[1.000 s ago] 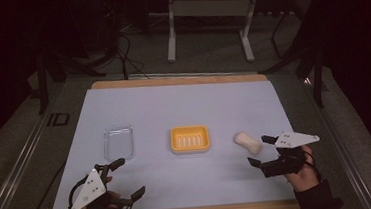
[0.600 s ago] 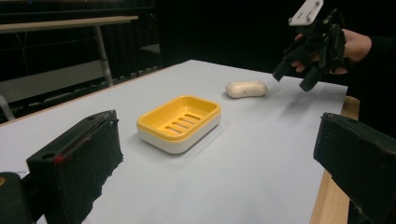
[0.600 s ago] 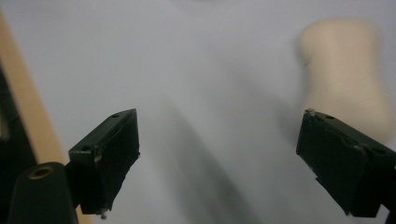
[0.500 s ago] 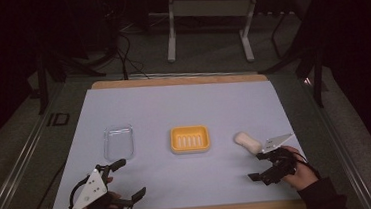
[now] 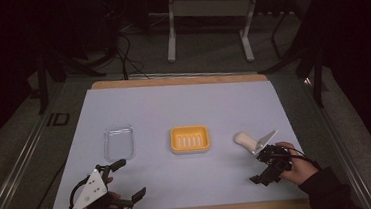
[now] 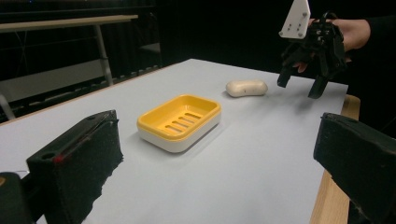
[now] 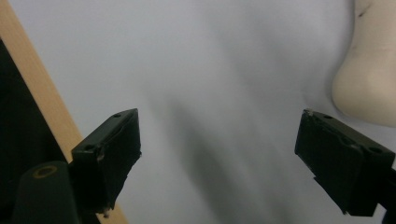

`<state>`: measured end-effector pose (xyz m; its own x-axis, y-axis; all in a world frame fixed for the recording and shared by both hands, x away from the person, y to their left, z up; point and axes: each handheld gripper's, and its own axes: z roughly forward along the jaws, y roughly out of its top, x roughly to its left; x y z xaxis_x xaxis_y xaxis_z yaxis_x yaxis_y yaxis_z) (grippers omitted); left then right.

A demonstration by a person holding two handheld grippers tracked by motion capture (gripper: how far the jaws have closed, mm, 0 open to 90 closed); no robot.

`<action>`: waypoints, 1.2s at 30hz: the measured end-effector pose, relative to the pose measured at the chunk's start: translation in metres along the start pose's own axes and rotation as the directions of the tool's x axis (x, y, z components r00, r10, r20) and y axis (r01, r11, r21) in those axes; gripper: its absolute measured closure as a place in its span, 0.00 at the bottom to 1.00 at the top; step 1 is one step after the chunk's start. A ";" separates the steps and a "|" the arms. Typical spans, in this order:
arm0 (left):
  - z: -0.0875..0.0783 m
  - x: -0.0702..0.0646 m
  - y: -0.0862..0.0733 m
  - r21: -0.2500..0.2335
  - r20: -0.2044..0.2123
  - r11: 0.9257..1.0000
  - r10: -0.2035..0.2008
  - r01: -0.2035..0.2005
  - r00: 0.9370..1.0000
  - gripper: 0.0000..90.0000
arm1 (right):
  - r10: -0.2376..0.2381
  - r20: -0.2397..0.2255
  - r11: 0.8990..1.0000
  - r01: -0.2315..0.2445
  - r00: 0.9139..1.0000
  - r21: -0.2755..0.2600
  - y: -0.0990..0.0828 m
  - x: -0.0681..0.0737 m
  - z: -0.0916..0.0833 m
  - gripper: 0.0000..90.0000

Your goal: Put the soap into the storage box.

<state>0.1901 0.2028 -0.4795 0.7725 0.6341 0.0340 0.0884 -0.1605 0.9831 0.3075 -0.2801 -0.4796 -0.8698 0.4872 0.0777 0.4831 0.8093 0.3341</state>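
Beyond the table's left edge we read the letters "ID" (image 5: 57, 119) on the floor; we see no other writing, and the things on the table bear none we can make out.

Our left gripper (image 5: 129, 180) sits near the front-left corner, its jaws spread wide with nothing between them. Just ahead of its fingertips lies a clear plastic lid (image 5: 119, 142), and to the right of that stands the yellow soap dish (image 5: 190, 138). In the left gripper view the dish (image 6: 180, 120) lies between the two pads and farther off, with bare white table (image 5: 173, 105) around it.

Our right gripper (image 5: 258, 164) hangs over the right front of the table, tilted downward. Its jaws have just been closing a little yet stand wide apart, gripping nothing. The bar of soap (image 5: 244, 140) rests on the table just beyond its fingertips; in the right gripper view the soap (image 7: 369, 70) lies just past the right pad, not between the pads. The wooden front edge (image 7: 35, 88) runs close beside the left pad, so open room lies ahead.
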 end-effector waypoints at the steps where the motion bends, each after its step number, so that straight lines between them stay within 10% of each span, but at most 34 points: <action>1: 0.000 0.000 0.000 0.000 0.001 1.000 0.000 0.000 1.000 0.01 | 0.002 -0.008 1.000 -0.002 1.000 0.009 0.001 0.000 0.000 0.16; 11: 0.000 0.000 0.000 0.000 0.002 1.000 -0.001 0.001 1.000 0.01 | -0.007 -0.037 0.986 0.013 0.999 0.168 0.010 0.006 0.004 0.12; 36: 0.000 -0.001 0.000 -0.001 0.003 1.000 -0.007 0.007 1.000 0.01 | -0.089 -0.048 0.969 0.097 0.995 0.228 0.047 0.012 0.000 0.15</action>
<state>0.1895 0.2024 -0.4792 0.7734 0.6333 0.0263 0.0938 -0.1553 0.9834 0.3198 -0.2367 -0.4629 -0.9129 0.3975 0.0925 0.4064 0.9062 0.1171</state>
